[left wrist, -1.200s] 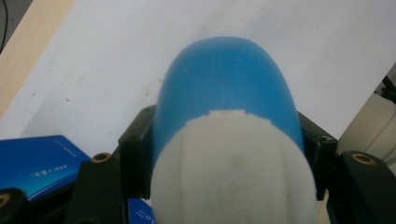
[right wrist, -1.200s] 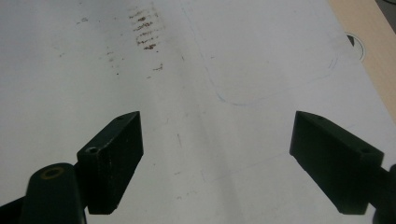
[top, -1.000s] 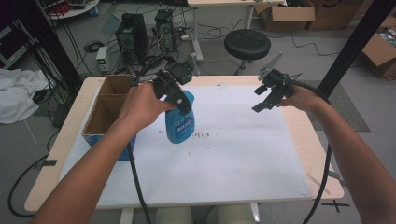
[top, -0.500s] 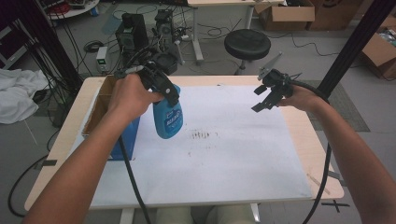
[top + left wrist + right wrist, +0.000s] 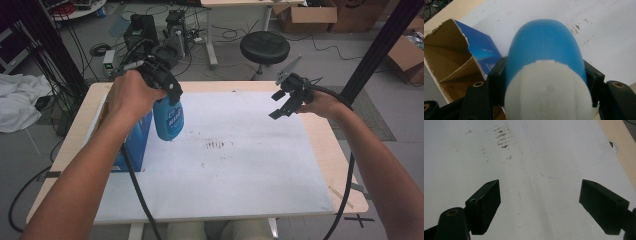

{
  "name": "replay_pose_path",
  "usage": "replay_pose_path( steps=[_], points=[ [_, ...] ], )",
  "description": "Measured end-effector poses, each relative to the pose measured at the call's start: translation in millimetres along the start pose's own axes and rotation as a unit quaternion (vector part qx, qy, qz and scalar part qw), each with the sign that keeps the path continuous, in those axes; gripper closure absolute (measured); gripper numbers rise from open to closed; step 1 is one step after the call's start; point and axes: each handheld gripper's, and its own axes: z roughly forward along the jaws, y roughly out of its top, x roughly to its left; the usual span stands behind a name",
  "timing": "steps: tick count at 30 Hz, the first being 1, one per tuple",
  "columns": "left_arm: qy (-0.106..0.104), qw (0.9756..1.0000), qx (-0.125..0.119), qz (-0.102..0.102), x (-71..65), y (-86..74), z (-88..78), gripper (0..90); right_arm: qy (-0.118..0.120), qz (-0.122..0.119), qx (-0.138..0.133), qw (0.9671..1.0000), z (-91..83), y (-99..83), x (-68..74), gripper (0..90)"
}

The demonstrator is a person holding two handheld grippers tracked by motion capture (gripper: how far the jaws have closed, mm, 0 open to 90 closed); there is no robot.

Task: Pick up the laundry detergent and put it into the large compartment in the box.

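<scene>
The left gripper point(image 5: 172, 95) is squeezing a blue bottle point(image 5: 168, 119) with a white cap point(image 5: 547, 91). In the left gripper view, the two black jaws are pressing on both sides of the bottle, right below the cap. The bottle is hanging in the air, up off the white mat point(image 5: 240, 165). It is just beside the blue cardboard box point(image 5: 135, 145), on the side that faces the middle of the mat. The box is standing open at the top, and its brown inside point(image 5: 447, 62) is showing. It looks empty, as far as I can see.

I think the step in hand is carrying the bottle to the box to put it inside.

The right gripper point(image 5: 283, 106) is hanging over the mat, well apart from the box, on the far side from it. Its jaws are standing wide apart and are holding nothing. In the right gripper view, bare mat with some dark smudges point(image 5: 502, 137) is lying under them.

For the next move, I think the bottle needs to go right over the open top of the box. Then it needs to go down slowly, so it is not bumping the torn edge of the box. The jaws should let go when the bottle is sitting inside.
</scene>
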Motion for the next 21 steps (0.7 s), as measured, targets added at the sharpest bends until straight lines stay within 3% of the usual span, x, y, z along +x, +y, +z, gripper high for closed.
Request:
replay_pose_path(
  steps=[21],
  points=[
    [0.019,0.9983,-0.001,-0.056,26.5,-5.6,-22.0,38.2,-0.001,-0.001,-0.003,1.0000,-2.0,0.3,-0.8,17.2]
  ],
)
